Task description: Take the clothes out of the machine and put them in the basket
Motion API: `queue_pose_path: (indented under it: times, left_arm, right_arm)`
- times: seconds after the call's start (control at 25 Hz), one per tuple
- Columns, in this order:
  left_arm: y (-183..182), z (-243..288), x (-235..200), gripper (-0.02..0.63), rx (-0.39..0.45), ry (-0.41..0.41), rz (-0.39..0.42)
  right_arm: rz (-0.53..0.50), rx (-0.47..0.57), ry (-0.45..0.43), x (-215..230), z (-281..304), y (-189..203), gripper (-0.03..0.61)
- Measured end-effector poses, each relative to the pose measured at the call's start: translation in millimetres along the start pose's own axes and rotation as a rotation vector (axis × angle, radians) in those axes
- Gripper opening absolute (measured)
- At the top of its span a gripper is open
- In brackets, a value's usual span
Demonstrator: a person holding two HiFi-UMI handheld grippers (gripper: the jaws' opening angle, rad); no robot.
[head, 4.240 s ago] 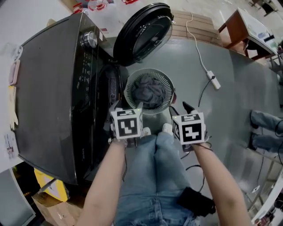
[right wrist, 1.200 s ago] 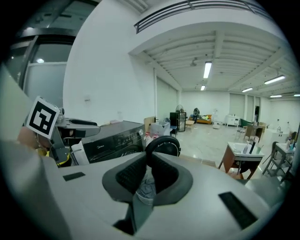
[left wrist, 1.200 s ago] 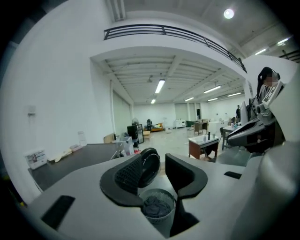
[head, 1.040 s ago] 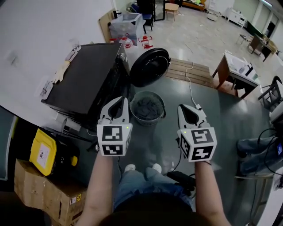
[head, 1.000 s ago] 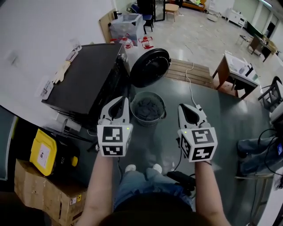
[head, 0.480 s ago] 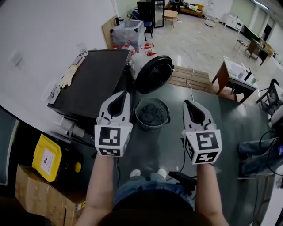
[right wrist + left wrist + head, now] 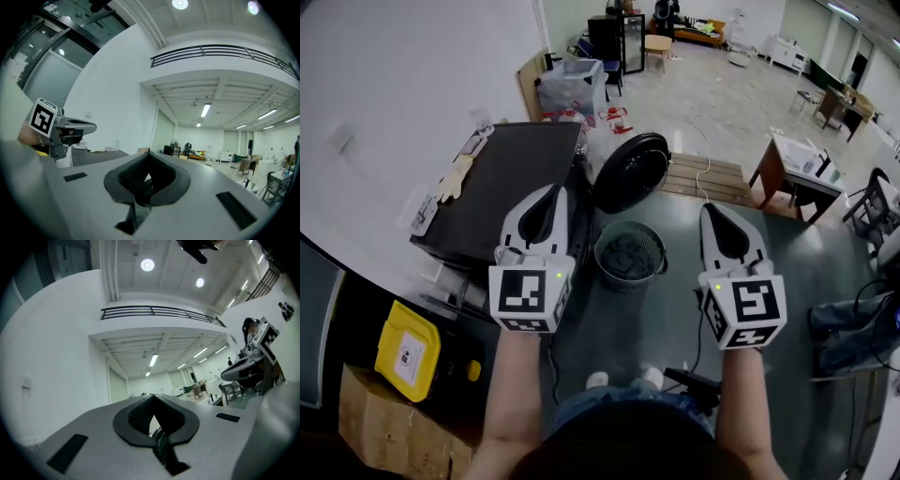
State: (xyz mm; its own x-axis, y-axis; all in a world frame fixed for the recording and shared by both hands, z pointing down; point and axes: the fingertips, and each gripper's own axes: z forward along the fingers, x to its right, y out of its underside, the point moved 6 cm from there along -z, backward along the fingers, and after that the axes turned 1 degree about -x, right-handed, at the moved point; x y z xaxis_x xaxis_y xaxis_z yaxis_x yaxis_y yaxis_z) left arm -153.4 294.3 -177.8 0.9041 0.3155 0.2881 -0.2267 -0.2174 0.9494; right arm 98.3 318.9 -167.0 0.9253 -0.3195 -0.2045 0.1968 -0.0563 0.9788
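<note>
**Clothes (image 7: 628,255) rest in basket (image 7: 604,266) beside machine (image 7: 502,183)**

The dark heap fills the round basket, which stands on the floor (image 7: 675,314) just beside the black machine and below its open round door (image 7: 630,172). I hold my left tool (image 7: 551,190) and right tool (image 7: 713,210) about level, one on each side of the basket and apart from it. The jaws of each tool are pressed together, with nothing between them.
</note>
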Motion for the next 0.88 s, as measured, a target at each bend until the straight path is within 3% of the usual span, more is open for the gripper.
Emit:
queue_pose_path:
  times: [0.24, 0.48, 0.88]
  left_arm:
    - [-4, -4, -5, 0.002, 0.028, 0.008, -0.022]
    - [1, -8, -8, 0.002, 0.017, 0.016, -0.007]
    - [7, -11, -20, 0.002, 0.018, 0.021, -0.035]
  right_arm:
    - [-0.015, 0.002, 0.015, -8, -6, -4, 0.002]
    - [-0.101, -0.005, 0.023, -15, -9, -5, 0.002]
    - [-0.117, -0.019, 0.021, -21, -11, -4, 0.002]
